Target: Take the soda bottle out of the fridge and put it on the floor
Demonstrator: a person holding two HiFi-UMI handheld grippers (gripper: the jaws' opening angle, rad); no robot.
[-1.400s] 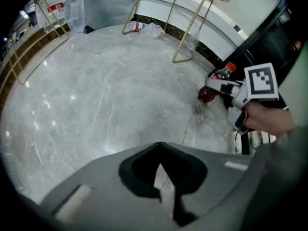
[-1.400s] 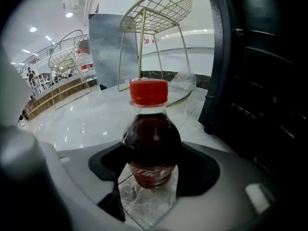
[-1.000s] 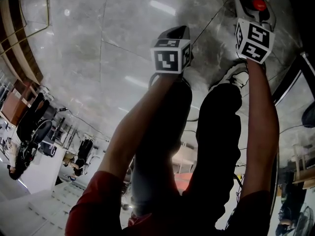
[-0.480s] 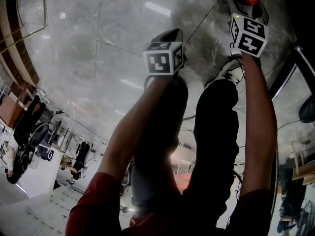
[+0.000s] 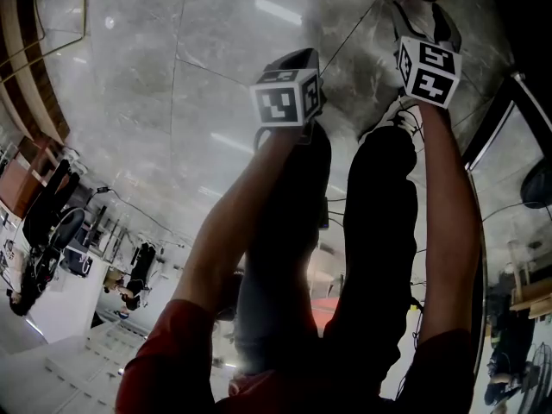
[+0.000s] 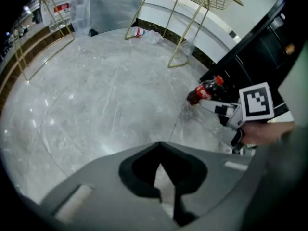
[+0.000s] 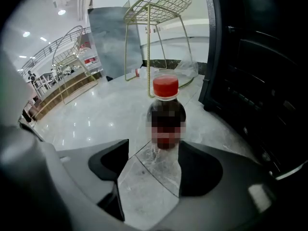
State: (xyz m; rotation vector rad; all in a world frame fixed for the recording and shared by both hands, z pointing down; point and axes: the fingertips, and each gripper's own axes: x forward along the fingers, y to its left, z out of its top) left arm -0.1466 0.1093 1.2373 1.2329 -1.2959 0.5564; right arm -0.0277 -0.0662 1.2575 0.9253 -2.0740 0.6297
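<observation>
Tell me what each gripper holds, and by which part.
Nothing is held. The right gripper is open, the soda bottle standing free on the floor just ahead of its jaws. The left gripper is shut and empty.

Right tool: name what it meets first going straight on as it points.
The soda bottle, standing on the floor straight ahead of the open right tool; the gap looks small, though depth is unclear.

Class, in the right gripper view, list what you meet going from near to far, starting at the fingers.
The right gripper with its fingers → soda bottle → gold wire stool.
</observation>
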